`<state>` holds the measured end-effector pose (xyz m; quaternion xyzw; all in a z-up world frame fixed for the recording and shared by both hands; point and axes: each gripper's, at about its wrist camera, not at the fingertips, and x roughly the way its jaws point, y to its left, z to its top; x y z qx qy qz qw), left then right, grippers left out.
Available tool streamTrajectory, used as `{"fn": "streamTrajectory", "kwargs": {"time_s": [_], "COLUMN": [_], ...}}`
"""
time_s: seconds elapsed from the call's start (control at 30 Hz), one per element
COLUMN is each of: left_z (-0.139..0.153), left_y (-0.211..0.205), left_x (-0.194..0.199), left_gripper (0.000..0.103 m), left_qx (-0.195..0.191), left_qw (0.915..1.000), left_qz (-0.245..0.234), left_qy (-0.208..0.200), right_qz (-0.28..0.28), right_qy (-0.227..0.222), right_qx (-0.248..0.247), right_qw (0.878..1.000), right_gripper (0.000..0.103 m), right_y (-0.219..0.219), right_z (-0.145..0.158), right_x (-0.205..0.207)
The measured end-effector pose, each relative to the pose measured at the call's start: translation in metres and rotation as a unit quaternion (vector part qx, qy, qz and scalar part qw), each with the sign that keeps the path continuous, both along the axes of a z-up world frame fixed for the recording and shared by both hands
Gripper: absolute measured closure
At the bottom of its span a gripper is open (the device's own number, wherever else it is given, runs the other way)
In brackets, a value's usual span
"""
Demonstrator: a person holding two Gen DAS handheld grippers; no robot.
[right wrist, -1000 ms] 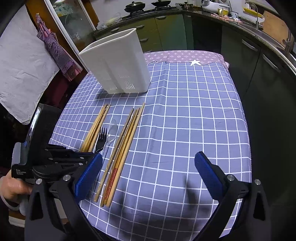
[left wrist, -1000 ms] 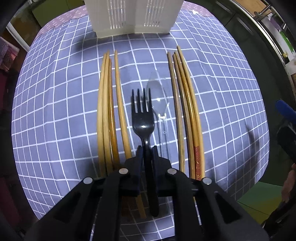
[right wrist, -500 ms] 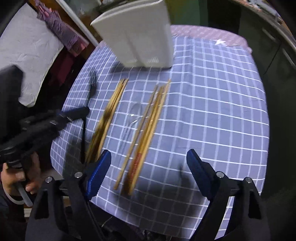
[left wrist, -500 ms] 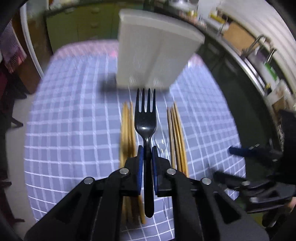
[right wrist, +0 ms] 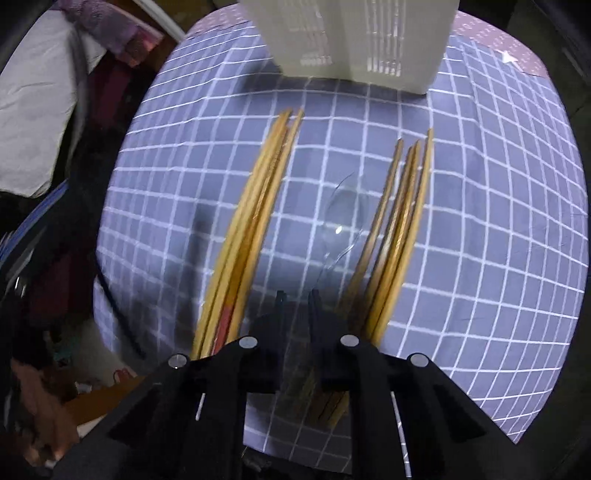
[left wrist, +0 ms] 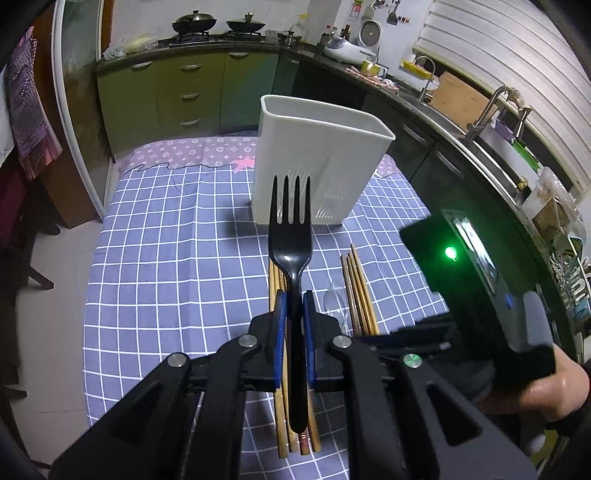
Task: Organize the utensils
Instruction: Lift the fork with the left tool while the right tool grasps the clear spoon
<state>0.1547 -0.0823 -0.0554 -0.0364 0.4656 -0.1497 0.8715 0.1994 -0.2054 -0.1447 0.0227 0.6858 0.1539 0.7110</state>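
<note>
Checked tablecloth (left wrist: 177,258), kitchen cabinets (left wrist: 177,96) behind

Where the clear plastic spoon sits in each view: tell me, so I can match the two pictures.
Left wrist view: the clear spoon lies on the checked cloth just right of the black fork, beside the right chopstick bundle.
Right wrist view: the spoon is centre frame, between the two chopstick bundles, handle running toward the jaws.
Shared landmark: the white utensil holder at the far end.
</note>
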Motion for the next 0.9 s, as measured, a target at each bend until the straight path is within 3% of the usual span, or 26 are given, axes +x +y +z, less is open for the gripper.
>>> {"fn": "streamTrajectory", "kwargs": {"time_s": [0.63,0.73,0.9], "left_z": [0.001,0.005,0.021], "left_y": [0.009,0.009,0.010], "left_x": [0.001,0.002,0.005], "left_gripper": [0.094,0.094,0.094], "left_qx": [-0.005,-0.004,-0.013], "left_qw": [0.9999,0.9998,0.9995], "left_qz": [-0.015,-0.016,-0.017], "left_qy": [-0.005,-0.008,-0.023], "right_qz": [-0.018,-0.014,-0.008], "right_qy": [0.031,0.022,-0.009], "right_qx": [-0.042,-0.050,0.002], "right_qw": [0.998,0.998,1.000], "right_gripper": [0.087,0.092,0.093], "right_y": [0.013,0.017,0.012], "right_z": [-0.029,-0.030,-0.017], "right_x": [0.020,0.019,0.010]}}
